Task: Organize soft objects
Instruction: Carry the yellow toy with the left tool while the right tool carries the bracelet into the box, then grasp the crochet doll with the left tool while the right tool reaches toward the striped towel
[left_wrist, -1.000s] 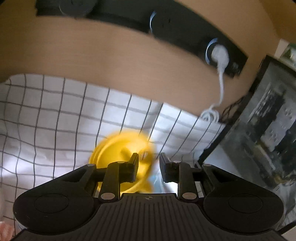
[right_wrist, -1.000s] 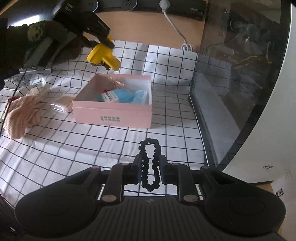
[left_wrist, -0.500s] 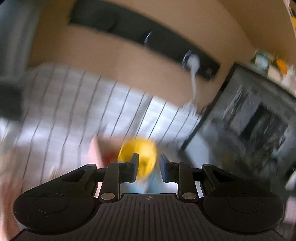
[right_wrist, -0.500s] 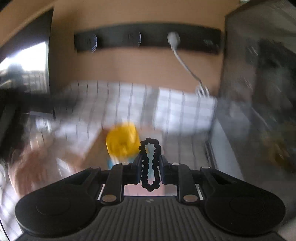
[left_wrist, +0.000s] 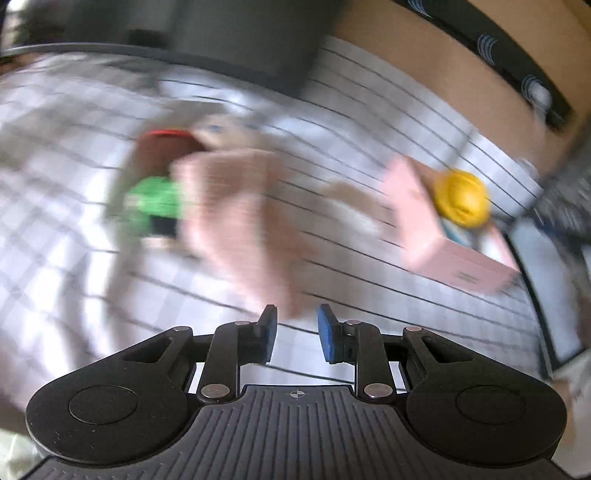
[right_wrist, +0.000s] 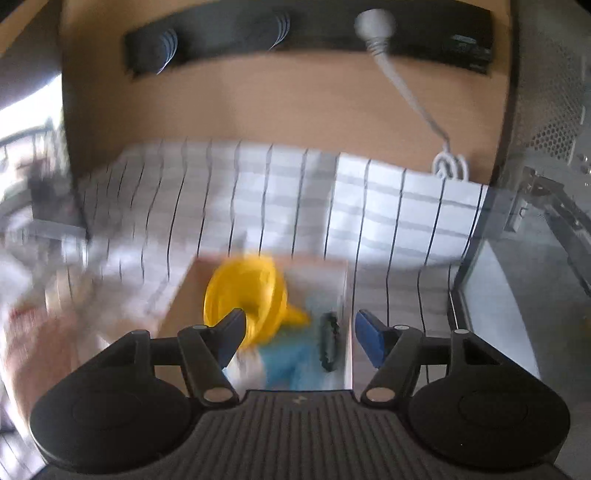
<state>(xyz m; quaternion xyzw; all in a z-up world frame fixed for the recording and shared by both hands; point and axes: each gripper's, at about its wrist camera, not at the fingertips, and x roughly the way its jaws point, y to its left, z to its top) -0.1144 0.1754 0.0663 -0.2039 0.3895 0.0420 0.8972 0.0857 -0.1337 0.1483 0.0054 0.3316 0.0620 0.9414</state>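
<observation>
Both views are motion-blurred. The pink box (left_wrist: 454, 254) sits on the checked cloth; in the right wrist view its rim (right_wrist: 258, 260) lies just beyond my fingers. A yellow soft toy (left_wrist: 461, 199) lies in it and shows in the right wrist view (right_wrist: 247, 295), with blue items (right_wrist: 291, 362). A black scrunchie (right_wrist: 328, 341) is in the box, free of my right gripper (right_wrist: 299, 332), which is open above the box. My left gripper (left_wrist: 295, 334) is open and empty, near a pink knitted piece (left_wrist: 236, 221).
A green item (left_wrist: 155, 199) and a red and brown item (left_wrist: 162, 144) lie left of the knitted piece. A black power strip (right_wrist: 314, 40) with a white plug runs along the wooden wall. A dark glass case (right_wrist: 535, 258) stands at the right.
My left gripper let go of the yellow toy into the box and swung away left. My right gripper moved over the box, opened and dropped the black scrunchie into it.
</observation>
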